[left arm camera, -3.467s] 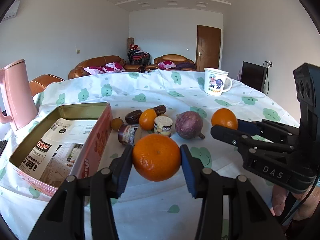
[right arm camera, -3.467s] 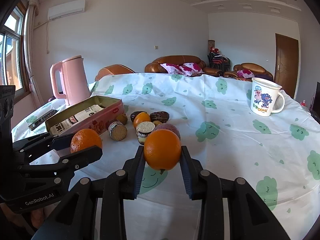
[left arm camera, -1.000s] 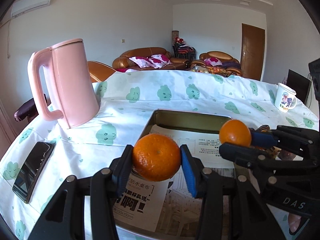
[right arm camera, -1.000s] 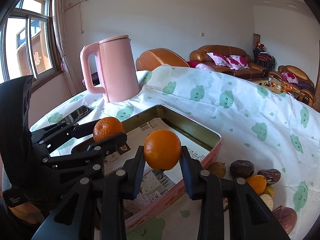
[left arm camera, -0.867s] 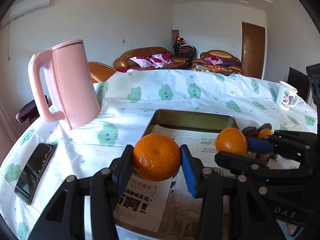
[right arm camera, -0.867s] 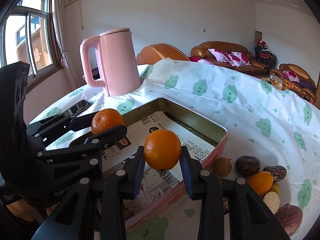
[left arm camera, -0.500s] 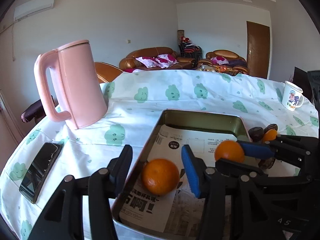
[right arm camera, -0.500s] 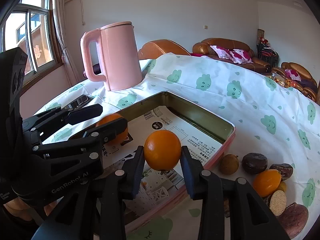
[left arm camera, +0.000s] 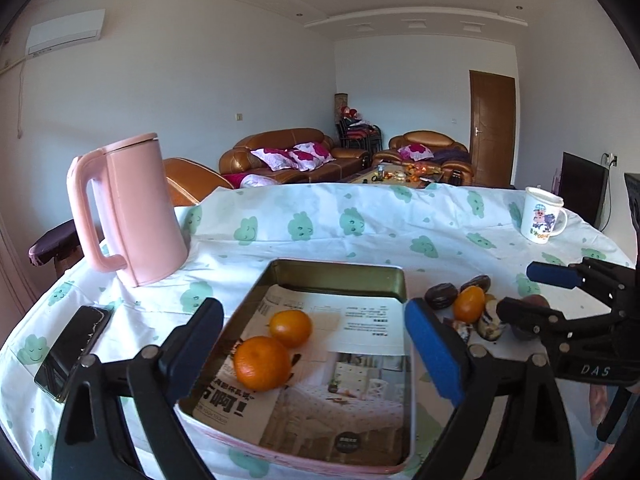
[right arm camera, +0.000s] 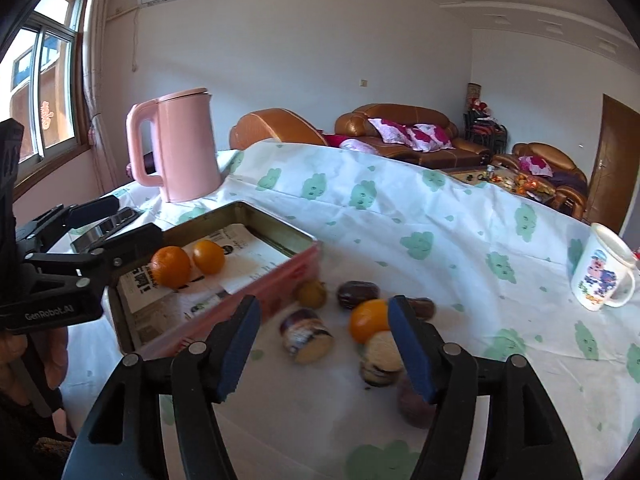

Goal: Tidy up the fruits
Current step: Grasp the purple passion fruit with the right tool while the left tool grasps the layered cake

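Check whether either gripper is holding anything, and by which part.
Nothing is held. The left gripper and right gripper have just been opening and stand empty; both oranges lie in the tin.

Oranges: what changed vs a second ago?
Both let go. The left claw and right claw have just been opening and now stand empty; the two oranges lie side by side on the paper in the tin. The right claw has swung to the loose fruit pile. Kettle, mug, phone unchanged.
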Demonstrator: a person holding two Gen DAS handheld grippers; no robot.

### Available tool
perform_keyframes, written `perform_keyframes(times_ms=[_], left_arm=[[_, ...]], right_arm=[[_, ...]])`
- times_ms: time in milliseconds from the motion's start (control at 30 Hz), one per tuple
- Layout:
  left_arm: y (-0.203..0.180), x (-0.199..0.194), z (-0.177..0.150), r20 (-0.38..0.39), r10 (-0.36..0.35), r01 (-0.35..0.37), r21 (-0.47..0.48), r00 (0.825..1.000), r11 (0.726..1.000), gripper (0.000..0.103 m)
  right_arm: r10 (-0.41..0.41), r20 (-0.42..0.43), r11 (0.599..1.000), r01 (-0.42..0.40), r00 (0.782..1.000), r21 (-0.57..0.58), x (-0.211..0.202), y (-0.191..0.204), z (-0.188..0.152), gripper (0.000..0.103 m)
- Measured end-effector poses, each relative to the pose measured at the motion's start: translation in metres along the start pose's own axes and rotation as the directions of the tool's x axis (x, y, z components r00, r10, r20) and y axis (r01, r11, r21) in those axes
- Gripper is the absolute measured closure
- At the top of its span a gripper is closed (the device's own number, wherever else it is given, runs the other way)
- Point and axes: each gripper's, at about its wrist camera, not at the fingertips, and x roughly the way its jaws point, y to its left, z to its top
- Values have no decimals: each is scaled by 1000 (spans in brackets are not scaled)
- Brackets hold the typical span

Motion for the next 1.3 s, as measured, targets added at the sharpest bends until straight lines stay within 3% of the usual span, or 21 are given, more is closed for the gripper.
perform_keyframes(times_ms=[133, 400, 600, 800, 900, 1200, 1233, 1300], left_arm=[[-32, 6, -2, -25, -49, 49, 38, 999, 998, 9], [-84, 27, -12, -101, -91, 103, 124, 991, 987, 9], [-101, 35, -13, -157, -137, 161, 153, 978, 975, 22], [-112, 54, -15, -251, -160, 207, 172, 955, 963, 39], [-119, 61, -15, -279, -162, 218, 183, 946, 959, 55], [-132, 76, -13, -285, -66, 145, 265, 956, 953, 57], [-133, 77, -13, -284, -60, 141, 274, 957, 951, 59], [-135, 70, -12, -257, -63, 140, 290, 964, 947, 79]], right_arm=[[-84, -33, 995, 85, 996, 53, -4, -34, -14, 35], [-90, -123, 992, 100, 988, 73, 14, -48, -24, 35], [-40, -152, 994, 55, 988, 95, 21, -51, -26, 35], [-20, -166, 993, 39, 986, 113, 24, -54, -27, 36], [-9, -167, 991, 32, 986, 133, 24, -57, -27, 36], [9, -180, 991, 16, 984, 135, 28, -57, -27, 36], [15, -182, 991, 11, 983, 137, 28, -57, -27, 36], [41, -175, 990, -16, 984, 140, 28, -57, -28, 44]])
